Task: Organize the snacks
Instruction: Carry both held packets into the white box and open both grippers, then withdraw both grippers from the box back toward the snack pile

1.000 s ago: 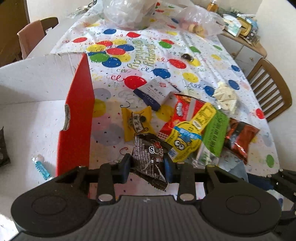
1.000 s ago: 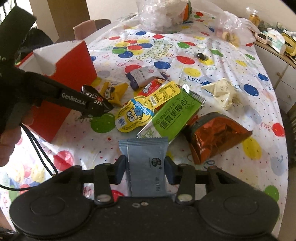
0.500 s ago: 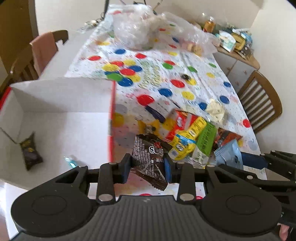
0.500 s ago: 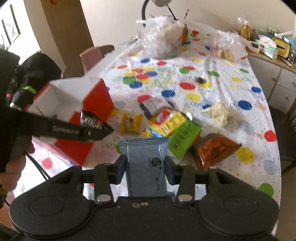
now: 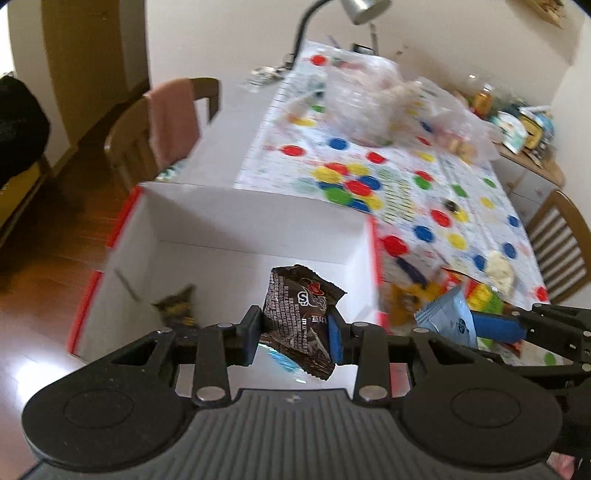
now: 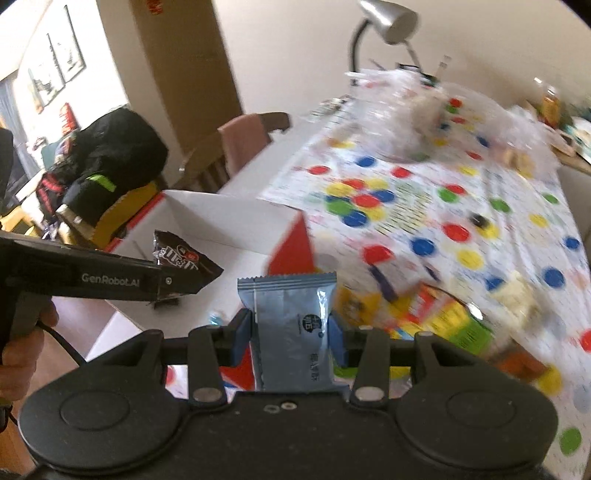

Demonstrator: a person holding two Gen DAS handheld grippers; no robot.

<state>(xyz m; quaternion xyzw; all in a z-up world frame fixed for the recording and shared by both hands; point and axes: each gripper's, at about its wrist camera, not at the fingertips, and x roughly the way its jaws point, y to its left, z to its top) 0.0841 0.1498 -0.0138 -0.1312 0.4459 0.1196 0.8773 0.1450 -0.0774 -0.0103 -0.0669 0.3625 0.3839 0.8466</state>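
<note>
Between the blue pads of the left gripper [image 5: 295, 334] sits a dark brown chocolate packet [image 5: 301, 325], pinched at its middle and crumpled, its top corner sticking up above the fingers. It hangs over the open white interior of the red-sided box [image 5: 255, 236], where a small dark snack [image 5: 177, 308] and a little blue-wrapped sweet [image 5: 282, 360] lie on the floor of the box. The right gripper [image 6: 290, 338] is clamped on a pale blue sachet [image 6: 290, 328], held upright with its crimped top edge uppermost; it is just beside the box's near red wall, toward the table side. Beyond it, the remaining snack pile [image 6: 439, 314] lies blurred on the polka-dot tablecloth [image 6: 461, 206], right of the box. Farther back stand clear plastic bags [image 5: 373, 107], a desk lamp [image 6: 388, 18], and a chair draped in pink cloth [image 5: 171, 122].
</note>
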